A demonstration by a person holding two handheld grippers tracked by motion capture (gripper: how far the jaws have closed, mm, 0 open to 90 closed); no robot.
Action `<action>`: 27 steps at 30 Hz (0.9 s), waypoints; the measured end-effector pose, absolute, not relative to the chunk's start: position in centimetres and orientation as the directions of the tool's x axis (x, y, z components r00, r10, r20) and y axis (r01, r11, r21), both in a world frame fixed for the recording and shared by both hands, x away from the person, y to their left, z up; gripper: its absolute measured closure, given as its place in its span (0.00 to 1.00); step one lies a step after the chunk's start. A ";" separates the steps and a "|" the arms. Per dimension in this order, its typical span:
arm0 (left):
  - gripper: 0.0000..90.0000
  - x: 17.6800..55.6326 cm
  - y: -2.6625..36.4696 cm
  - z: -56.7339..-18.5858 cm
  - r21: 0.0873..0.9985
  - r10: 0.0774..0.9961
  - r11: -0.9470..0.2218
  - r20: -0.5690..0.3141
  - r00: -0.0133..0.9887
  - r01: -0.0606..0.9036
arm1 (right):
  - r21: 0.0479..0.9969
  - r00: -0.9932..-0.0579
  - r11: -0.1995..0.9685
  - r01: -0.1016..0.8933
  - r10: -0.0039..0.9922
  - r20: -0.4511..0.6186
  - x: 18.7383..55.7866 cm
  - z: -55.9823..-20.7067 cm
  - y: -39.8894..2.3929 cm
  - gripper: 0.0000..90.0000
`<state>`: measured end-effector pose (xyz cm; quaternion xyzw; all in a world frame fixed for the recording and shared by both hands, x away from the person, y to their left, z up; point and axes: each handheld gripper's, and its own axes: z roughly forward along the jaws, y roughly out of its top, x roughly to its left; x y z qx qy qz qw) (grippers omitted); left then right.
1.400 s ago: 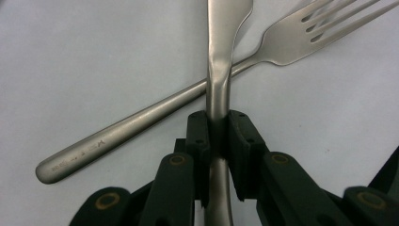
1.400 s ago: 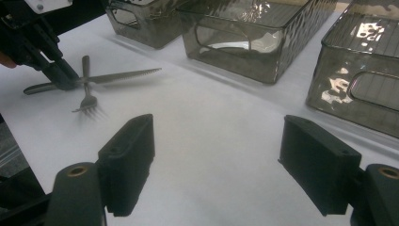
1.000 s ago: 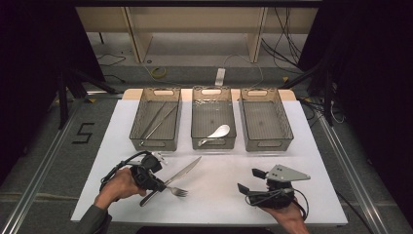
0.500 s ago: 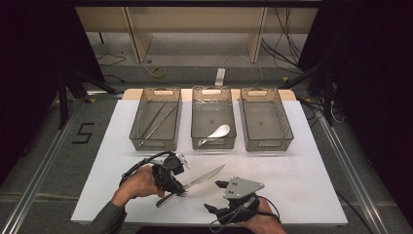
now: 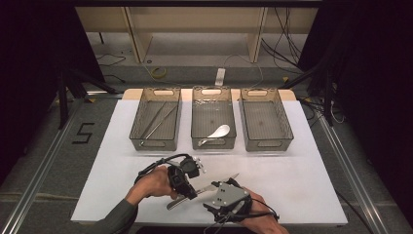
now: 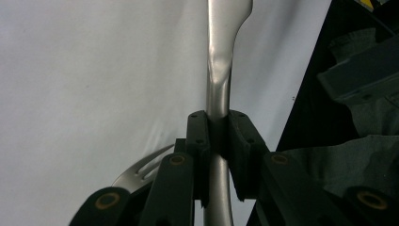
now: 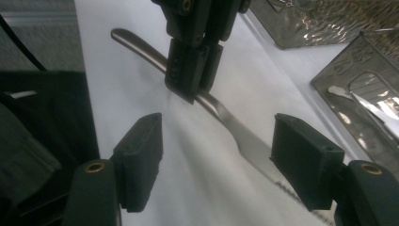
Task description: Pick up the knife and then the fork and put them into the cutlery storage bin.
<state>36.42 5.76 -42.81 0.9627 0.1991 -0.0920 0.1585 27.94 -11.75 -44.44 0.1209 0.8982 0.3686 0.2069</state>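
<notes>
Steel knife (image 7: 221, 115), stiff, slick and light, sat near the table's (image 5: 311, 195) front edge, pinched mid-handle by left gripper (image 6: 217, 141); right gripper (image 7: 226, 162), jaws spread but closing, straddled the blade untouched.

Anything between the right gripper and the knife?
Nothing visible. The right gripper has open jaws that have just been closing; the knife blade runs between them, untouched. The left gripper clamps the handle farther up, clear of the blade.

The knife (image 6: 219, 70) is showing smooth, glossy metal. The fork (image 6: 141, 172) is looking like brushed metal. The pads (image 7: 141, 160) are looking like matt black plastic. The table (image 5: 311, 190) is looking matt white.
</notes>
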 end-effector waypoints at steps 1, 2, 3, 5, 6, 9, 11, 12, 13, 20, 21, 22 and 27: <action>0.88 36.5 5.5 -42.8 0.265 0.346 -0.876 -0.237 0.908 0.403 | 0.703 -0.883 0.708 0.061 0.366 -0.293 27.9 -44.5 -11.7 0.40; 0.88 36.5 5.3 -42.8 0.264 0.342 -0.878 -0.237 0.909 0.400 | 0.690 -0.878 0.722 0.042 0.356 -0.319 28.0 -44.7 -11.6 0.41; 0.88 36.5 5.1 -42.7 0.262 0.337 -0.881 -0.236 0.912 0.393 | 0.682 -0.875 0.730 0.037 0.353 -0.331 28.0 -44.8 -11.6 0.41; 0.88 36.5 4.7 -42.6 0.259 0.329 -0.886 -0.231 0.916 0.384 | 0.669 -0.869 0.742 0.032 0.351 -0.348 28.1 -45.0 -11.5 0.43; 0.88 36.4 4.5 -42.6 0.262 0.330 -0.884 -0.235 0.914 0.387 | 0.663 -0.865 0.748 0.018 0.344 -0.365 28.2 -45.1 -11.6 0.44; 0.88 36.5 4.0 -42.4 0.257 0.307 -0.895 -0.236 0.922 0.364 | 0.644 -0.867 0.765 0.004 0.324 -0.379 28.3 -45.3 -11.6 0.47; 0.88 36.4 3.6 -42.4 0.253 0.302 -0.899 -0.237 0.923 0.359 | 0.628 -0.863 0.778 -0.009 0.311 -0.398 28.4 -45.5 -11.7 0.49; 0.88 36.4 3.4 -42.5 0.254 0.308 -0.895 -0.239 0.921 0.366 | 0.620 -0.861 0.785 -0.014 0.306 -0.407 28.5 -45.5 -11.7 0.50; 0.88 36.4 3.4 -42.5 0.251 0.306 -0.897 -0.239 0.922 0.363 | 0.614 -0.859 0.789 -0.014 0.305 -0.411 28.4 -45.6 -11.6 0.52; 0.88 36.3 2.9 -42.5 0.241 0.294 -0.904 -0.248 0.923 0.353 | 0.534 -0.851 0.842 -0.077 0.223 -0.475 28.4 -45.9 -11.5 0.60; 0.88 36.3 2.8 -42.5 0.240 0.293 -0.905 -0.246 0.924 0.351 | 0.534 -0.845 0.842 -0.076 0.230 -0.483 28.2 -46.1 -11.4 0.61; 0.88 36.2 2.8 -42.5 0.237 0.293 -0.906 -0.247 0.924 0.351 | 0.540 -0.844 0.839 -0.072 0.237 -0.481 28.1 -46.2 -11.3 0.62; 0.88 36.2 2.6 -42.6 0.229 0.289 -0.910 -0.250 0.924 0.347 | 0.506 -0.837 0.856 -0.112 0.193 -0.511 28.0 -46.3 -11.2 0.69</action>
